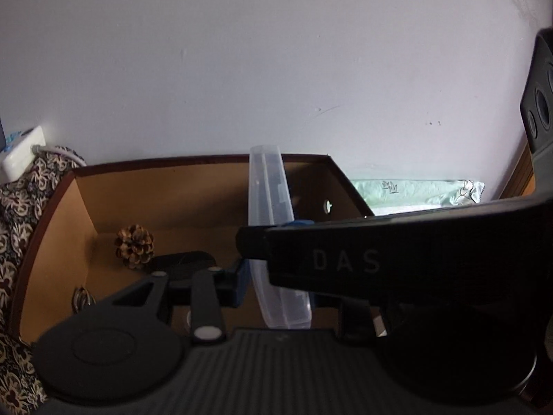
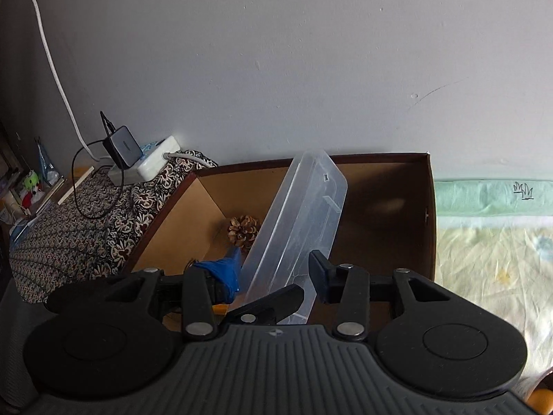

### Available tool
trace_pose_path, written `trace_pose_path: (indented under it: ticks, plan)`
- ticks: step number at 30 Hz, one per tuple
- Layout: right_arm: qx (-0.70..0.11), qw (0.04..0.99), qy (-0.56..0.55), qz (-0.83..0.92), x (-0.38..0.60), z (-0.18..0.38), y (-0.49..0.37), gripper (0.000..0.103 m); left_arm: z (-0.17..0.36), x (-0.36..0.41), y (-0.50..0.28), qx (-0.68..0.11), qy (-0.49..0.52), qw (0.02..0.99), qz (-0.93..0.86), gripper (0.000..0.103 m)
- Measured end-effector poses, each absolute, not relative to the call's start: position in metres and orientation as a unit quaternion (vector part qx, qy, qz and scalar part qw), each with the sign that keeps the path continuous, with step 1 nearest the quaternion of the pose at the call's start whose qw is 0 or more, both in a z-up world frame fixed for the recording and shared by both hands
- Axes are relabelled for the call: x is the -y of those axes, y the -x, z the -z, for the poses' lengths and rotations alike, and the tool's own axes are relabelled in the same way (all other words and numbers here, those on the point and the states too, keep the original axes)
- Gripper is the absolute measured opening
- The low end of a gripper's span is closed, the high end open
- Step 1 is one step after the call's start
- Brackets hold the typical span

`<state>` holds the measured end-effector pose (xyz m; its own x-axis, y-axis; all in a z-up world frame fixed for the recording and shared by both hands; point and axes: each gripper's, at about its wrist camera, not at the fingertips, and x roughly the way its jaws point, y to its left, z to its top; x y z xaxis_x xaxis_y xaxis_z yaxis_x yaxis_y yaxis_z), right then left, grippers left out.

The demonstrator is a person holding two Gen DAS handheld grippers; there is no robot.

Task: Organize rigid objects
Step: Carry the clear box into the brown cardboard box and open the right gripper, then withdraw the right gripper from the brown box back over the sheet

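Right wrist – clear case point(image 2: 304, 228) between tool point(image 2: 273, 276) tips

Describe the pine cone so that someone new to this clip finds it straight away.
Find the open brown cardboard box against the pale wall. On its floor, left of the clear plastic case leaning inside, sits the pine cone. It is the only brown, scaly, rounded thing there.

My open brown cardboard box point(image 2: 430, 214) sits on the bed, between a dark floral patterned cloth point(image 2: 86, 235) and a pale yellow sheet point(image 2: 490, 259) with a green band. A white power strip point(image 2: 157, 159) rests on the cloth.
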<state>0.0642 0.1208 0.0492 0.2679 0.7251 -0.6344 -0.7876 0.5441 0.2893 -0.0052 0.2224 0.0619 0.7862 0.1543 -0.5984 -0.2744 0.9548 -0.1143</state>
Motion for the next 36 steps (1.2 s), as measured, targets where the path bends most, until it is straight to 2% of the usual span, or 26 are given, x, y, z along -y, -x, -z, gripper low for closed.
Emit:
trace_pose_path:
  ticks: [8,18,24,32,36]
  plan:
    - [-0.408,0.783,0.059,-0.466,-0.148,-0.02,-0.075,0.027,-0.026,-0.251,-0.021,-0.362,0.139,0.913,-0.127,0.027]
    - [-0.396,0.797,0.041,-0.454,-0.148,-0.015,-0.073,0.027,-0.02,-0.258,-0.013,-0.378,0.132,0.902,-0.161,0.029]
    - [-0.359,0.819,0.025,-0.447,-0.124,-0.036,-0.059,0.027,-0.033,-0.245,0.0,-0.386,0.103,0.897,-0.187,0.035]
    - [-0.339,0.837,0.015,-0.43,-0.089,-0.053,-0.035,0.027,-0.058,-0.215,0.024,-0.379,0.067,0.901,-0.201,0.051]
    - [-0.333,0.84,0.012,-0.428,-0.072,-0.058,-0.021,0.027,-0.066,-0.202,0.034,-0.379,0.056,0.9,-0.207,0.052]
